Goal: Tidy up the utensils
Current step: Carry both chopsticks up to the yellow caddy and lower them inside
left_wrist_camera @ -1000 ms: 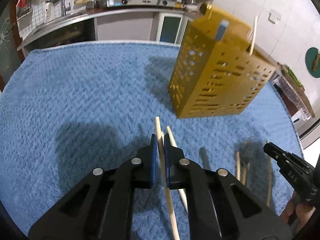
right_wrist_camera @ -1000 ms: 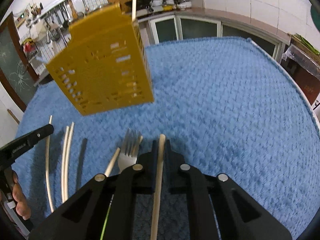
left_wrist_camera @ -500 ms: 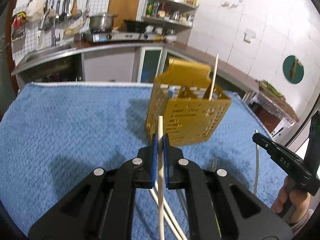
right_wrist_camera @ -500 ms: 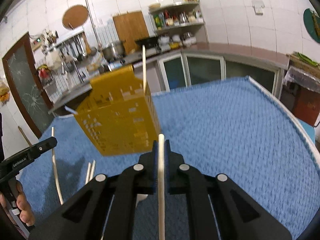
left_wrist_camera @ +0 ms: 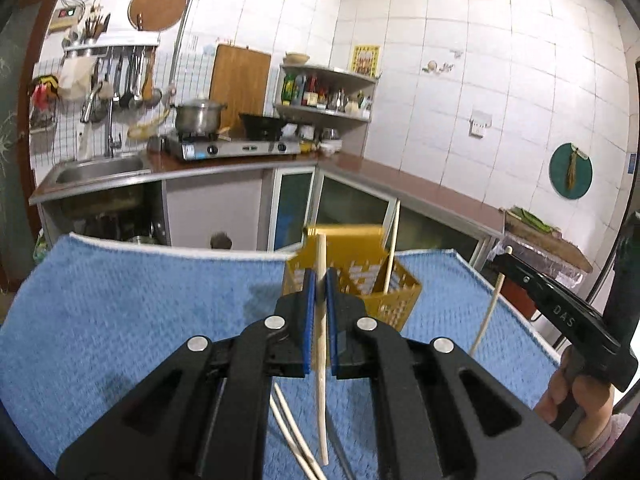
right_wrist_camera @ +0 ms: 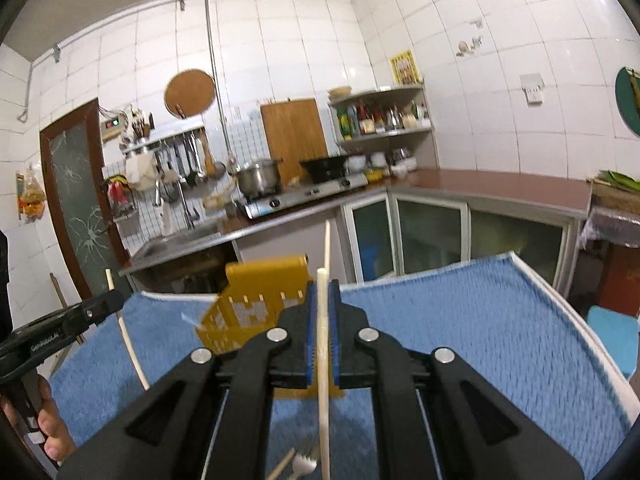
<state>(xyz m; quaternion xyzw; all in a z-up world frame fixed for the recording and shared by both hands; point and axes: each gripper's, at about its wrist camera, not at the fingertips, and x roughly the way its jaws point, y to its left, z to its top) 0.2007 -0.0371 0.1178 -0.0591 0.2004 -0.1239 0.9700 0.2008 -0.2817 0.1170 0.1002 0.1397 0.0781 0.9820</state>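
Standing on the blue-towelled surface point(left_wrist_camera: 120, 312), the yellow perforated utensil caddy point(left_wrist_camera: 394, 294) is the only container on it. One pale chopstick point(left_wrist_camera: 391, 248) leans upright inside it, its tip rising above the rim; the caddy's other contents cannot be made out through the motion blur.

The left wrist view shows two loose chopsticks point(left_wrist_camera: 292, 436) lying on the towel below the gripper body, and the other gripper entering from the right with a hand point(left_wrist_camera: 576, 404) on its grip. The right wrist view shows a fork point(right_wrist_camera: 305, 465) and a further stick end on the towel at the bottom edge; these do not appear in the left view. It also shows the left unit at the left edge with fingers point(right_wrist_camera: 50, 440) wrapped round its handle.

The left hand-held gripper point(left_wrist_camera: 319, 284) is closed on a chopstick point(left_wrist_camera: 321, 360). The blue pads clamp the stick near its upper part; it runs roughly vertically, its top just above the pads and its lower end hanging clear of the towel. In the right view the same stick appears as a pale curved rod beside the left unit.

The right hand-held gripper point(right_wrist_camera: 323, 294) is likewise closed on a second chopstick point(right_wrist_camera: 322, 380), clamped between the blue pads and running vertically through them. Both held sticks are raised in front of the caddy, apart from it.
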